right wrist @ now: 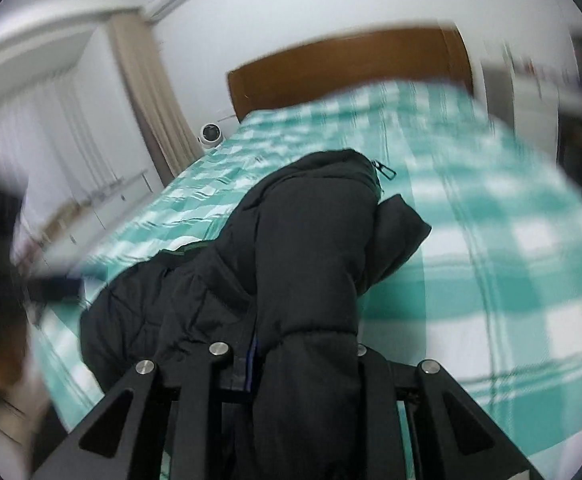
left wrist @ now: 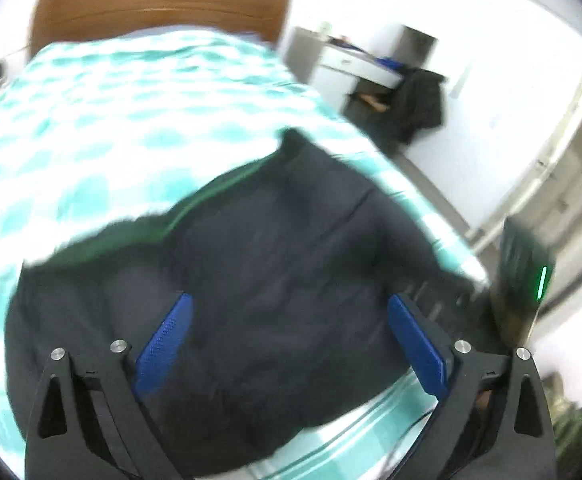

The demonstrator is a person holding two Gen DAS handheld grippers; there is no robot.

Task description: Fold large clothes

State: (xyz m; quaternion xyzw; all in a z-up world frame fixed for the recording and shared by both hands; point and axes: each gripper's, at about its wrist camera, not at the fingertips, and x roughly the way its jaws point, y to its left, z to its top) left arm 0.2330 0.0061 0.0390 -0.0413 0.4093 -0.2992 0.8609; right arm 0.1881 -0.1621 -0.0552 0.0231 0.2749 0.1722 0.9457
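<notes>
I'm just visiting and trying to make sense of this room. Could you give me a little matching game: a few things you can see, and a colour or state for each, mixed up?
Things:
1. jacket
2. bedsheet
3. headboard
4. left gripper

Colours or states:
A. brown wood
B. open, blue pads apart
C. dark, puffy, lying on the bed
D. green and white checks

Pairs: 1-C, 2-D, 3-A, 4-B

My left gripper [left wrist: 287, 340] hangs with its blue pads [left wrist: 163, 344] spread wide; my right gripper [right wrist: 303, 364] is clamped on dark cloth.
</notes>
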